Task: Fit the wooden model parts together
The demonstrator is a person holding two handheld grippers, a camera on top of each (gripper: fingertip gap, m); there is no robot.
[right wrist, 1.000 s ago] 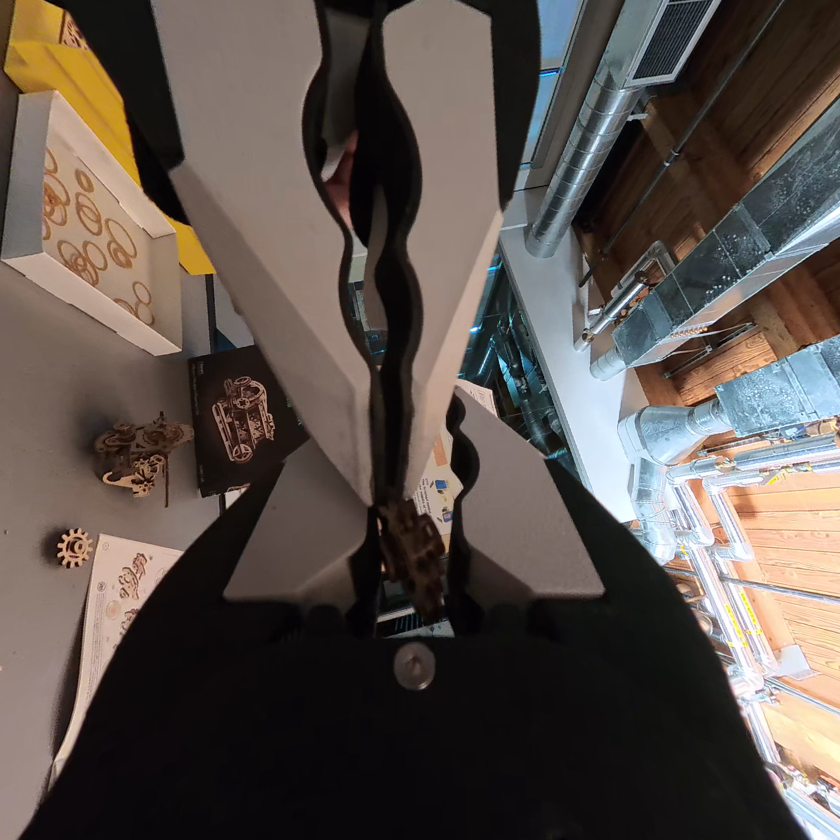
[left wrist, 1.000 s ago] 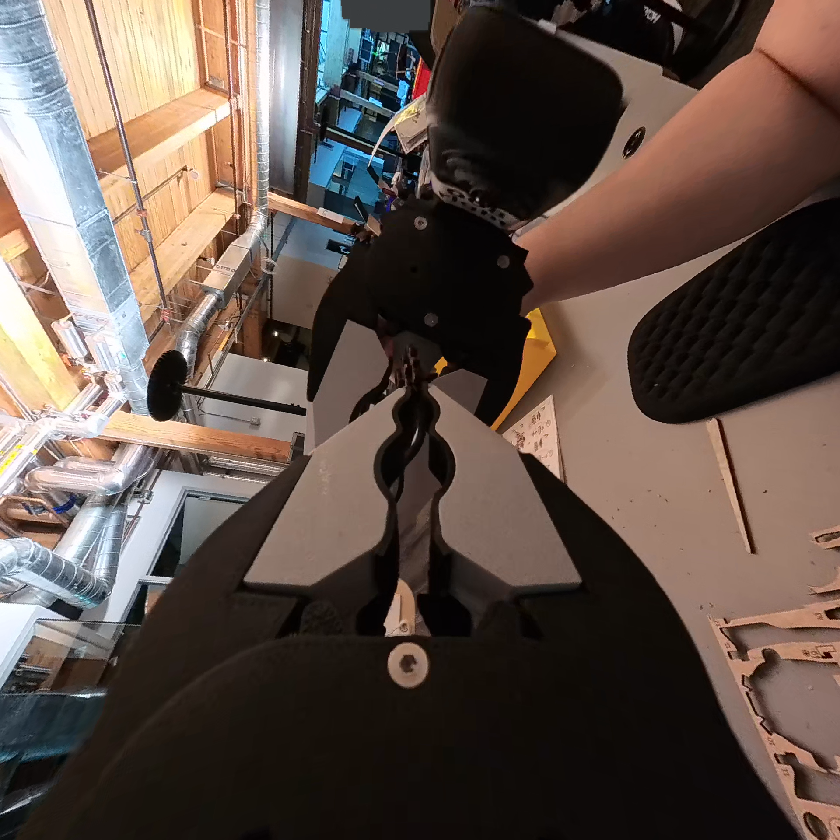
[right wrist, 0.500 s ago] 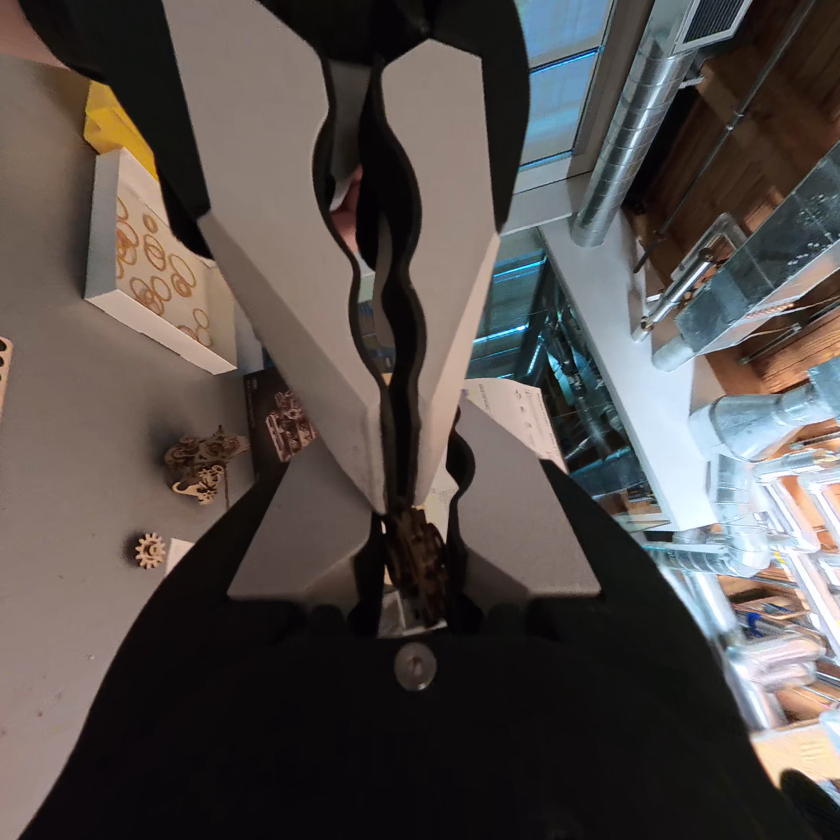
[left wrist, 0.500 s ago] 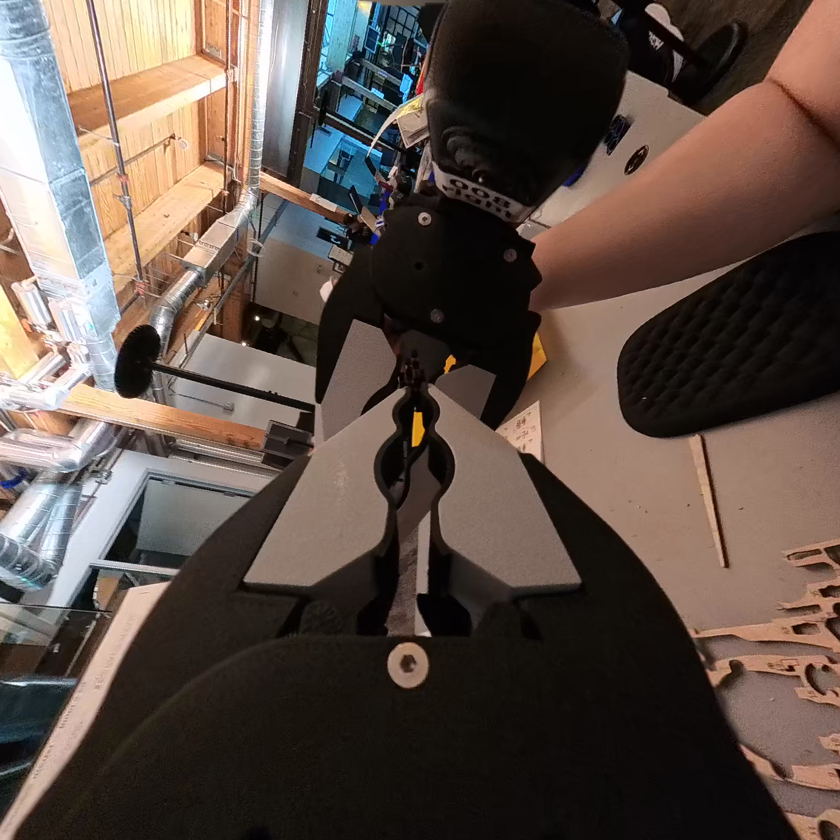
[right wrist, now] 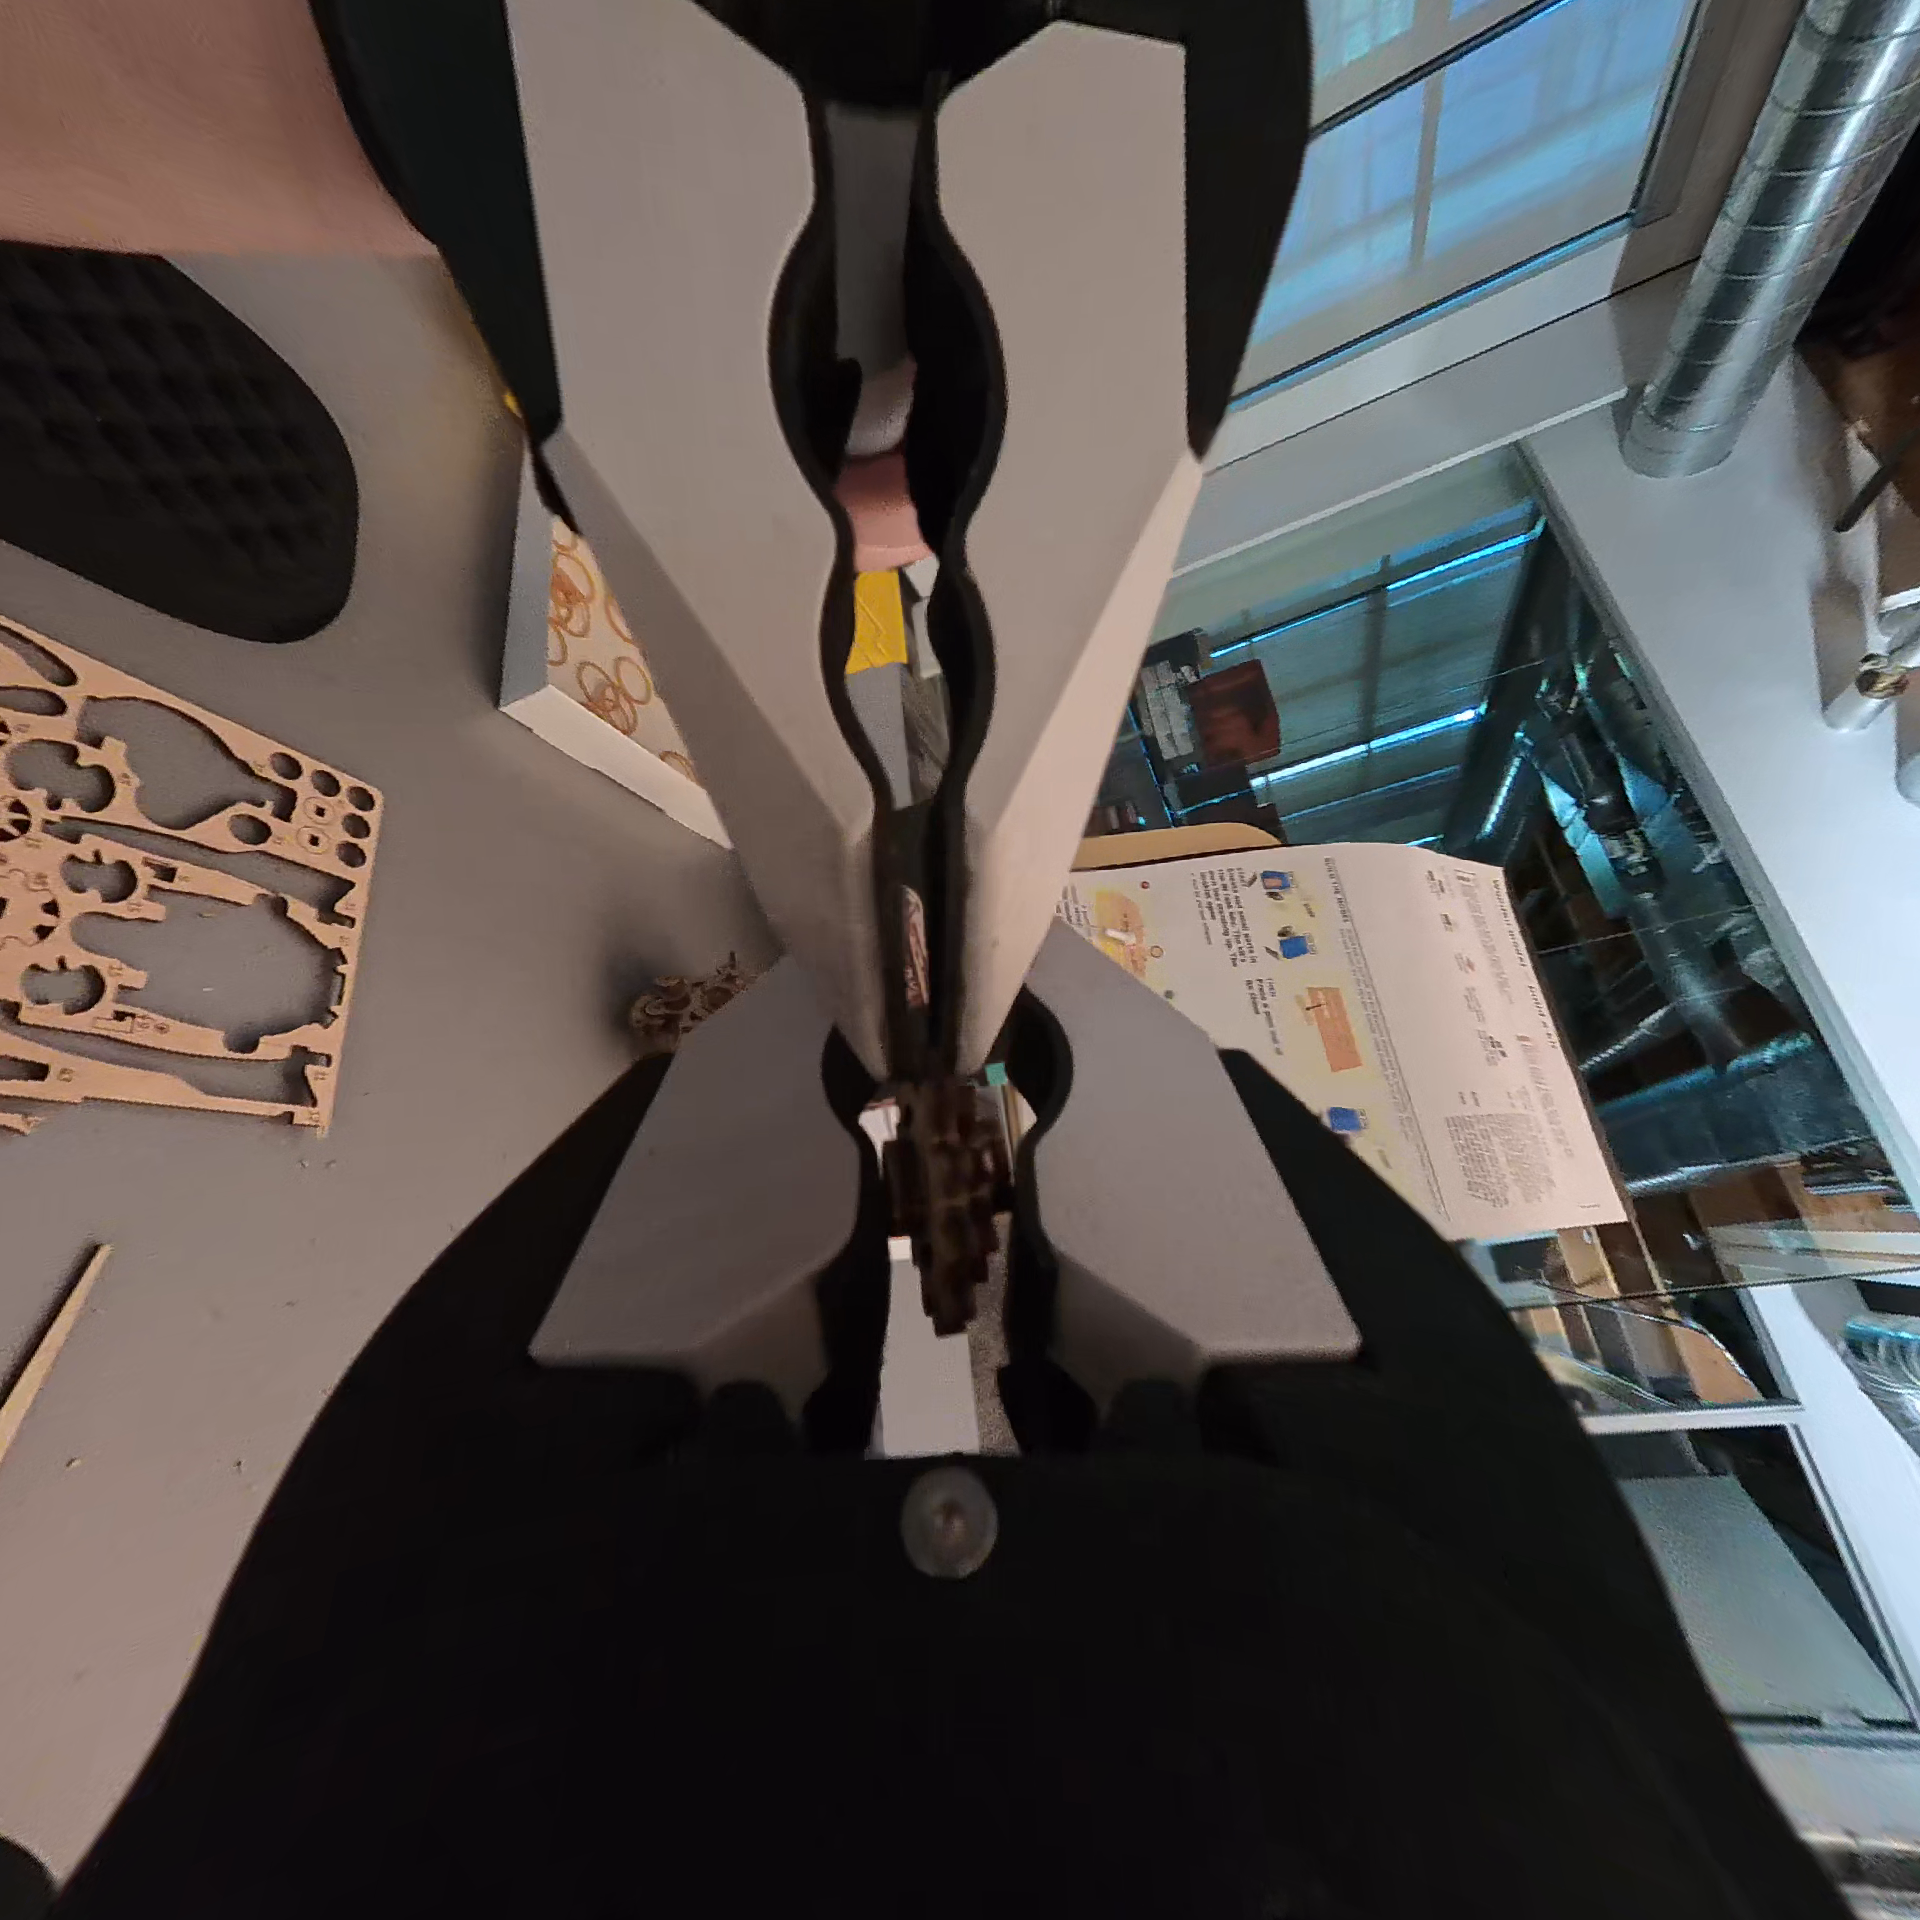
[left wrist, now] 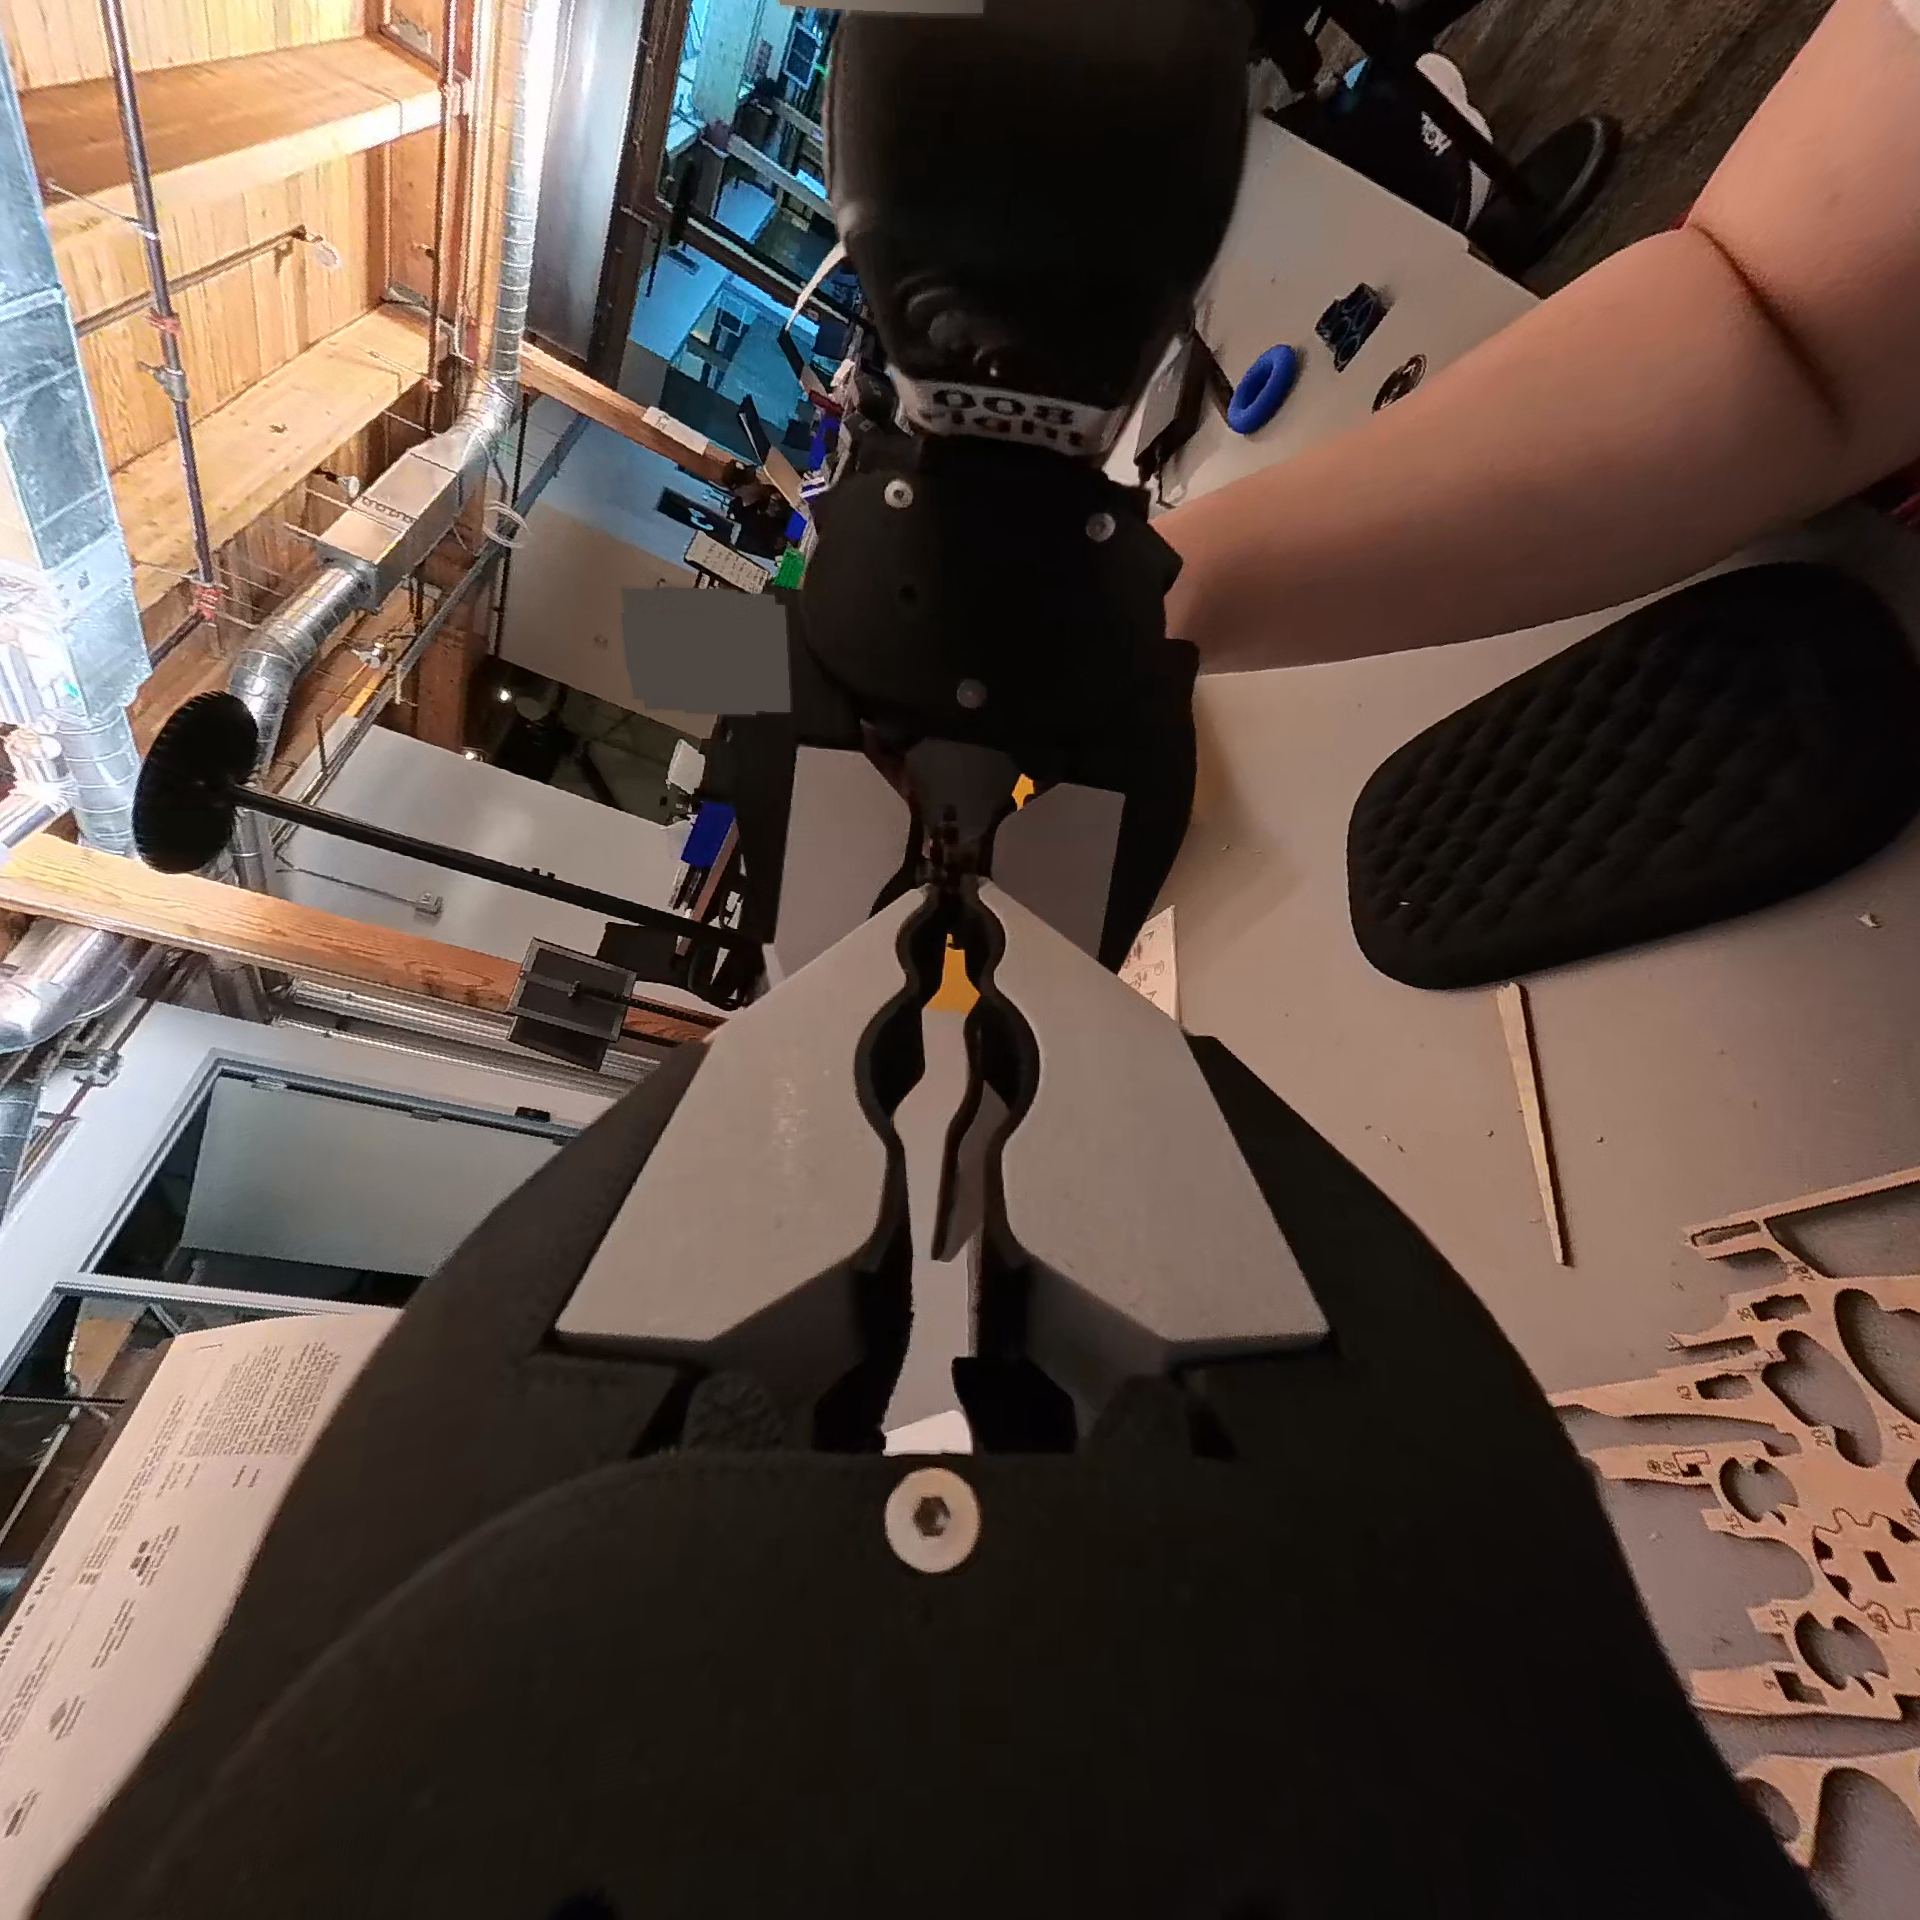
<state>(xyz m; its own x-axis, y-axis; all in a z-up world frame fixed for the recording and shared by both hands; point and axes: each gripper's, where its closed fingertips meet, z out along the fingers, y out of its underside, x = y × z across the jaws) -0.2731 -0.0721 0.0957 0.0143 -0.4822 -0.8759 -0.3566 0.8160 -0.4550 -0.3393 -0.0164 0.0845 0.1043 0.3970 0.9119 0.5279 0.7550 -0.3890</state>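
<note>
The two grippers meet tip to tip above the grey bench point(left wrist: 1455, 1101), both with jaws clenched. The left gripper point(left wrist: 948, 902) pinches the near edge of a small dark wooden gear assembly point(right wrist: 943, 1195), which the right gripper point(right wrist: 940, 1049) grasps between its pads. Farther off, a bare forearm point(left wrist: 1507, 499) runs behind the right gripper. On the bench lie a black textured pad point(left wrist: 1642, 779), punched-out plywood sheets point(right wrist: 177, 883), a thin wooden sliver point(left wrist: 1529, 1122) and a second small wooden model piece point(right wrist: 691, 1003).
</note>
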